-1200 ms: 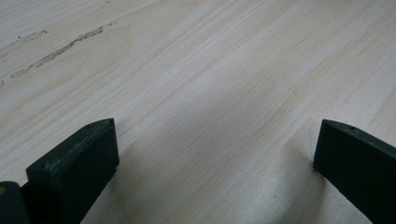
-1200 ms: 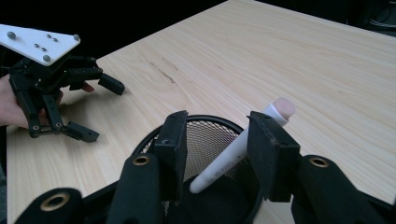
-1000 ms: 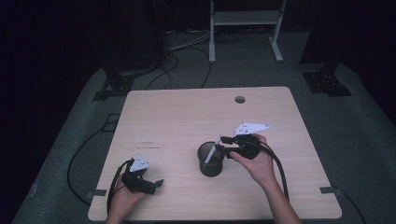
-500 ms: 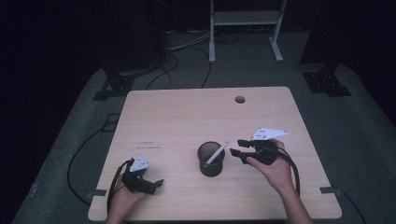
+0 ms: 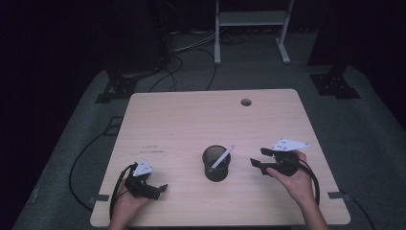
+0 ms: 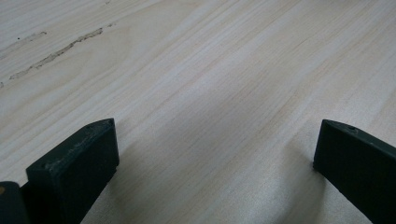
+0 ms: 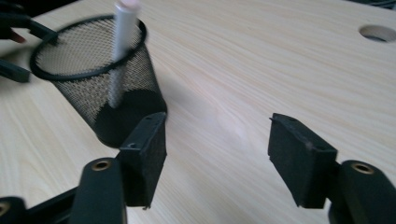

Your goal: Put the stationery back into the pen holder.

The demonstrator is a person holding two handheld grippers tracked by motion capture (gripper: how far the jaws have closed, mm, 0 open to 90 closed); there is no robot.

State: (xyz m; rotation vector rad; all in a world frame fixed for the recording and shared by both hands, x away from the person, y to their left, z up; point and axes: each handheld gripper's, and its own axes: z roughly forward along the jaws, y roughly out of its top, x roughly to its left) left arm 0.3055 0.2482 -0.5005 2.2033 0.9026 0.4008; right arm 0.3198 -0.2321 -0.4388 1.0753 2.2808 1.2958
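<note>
The right gripper's (image 5: 257,157) fingers (image 7: 144,154), just spreading, are standing empty beside the mesh cup (image 5: 216,163) holding the white pen (image 5: 222,157); the left gripper's (image 5: 162,189) are gaping.

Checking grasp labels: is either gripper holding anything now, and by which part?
Nothing is held. The right gripper is open beside the mesh cup, pen inside; the left gripper is open, empty.

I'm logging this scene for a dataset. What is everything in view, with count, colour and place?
Table: one, light wood, centre; round cable hole near its far edge.
Mesh cup: one, black, table's near middle.
Pen: one, white, leaning in the cup.
Shelf frame: one, white, on the floor behind.
Cables: several, on the grey floor.
Left gripper: black, open, near-left table edge, in the left hand.
Right gripper: black, jaws just opening, nothing between them, right of the cup, in the right hand.
</note>
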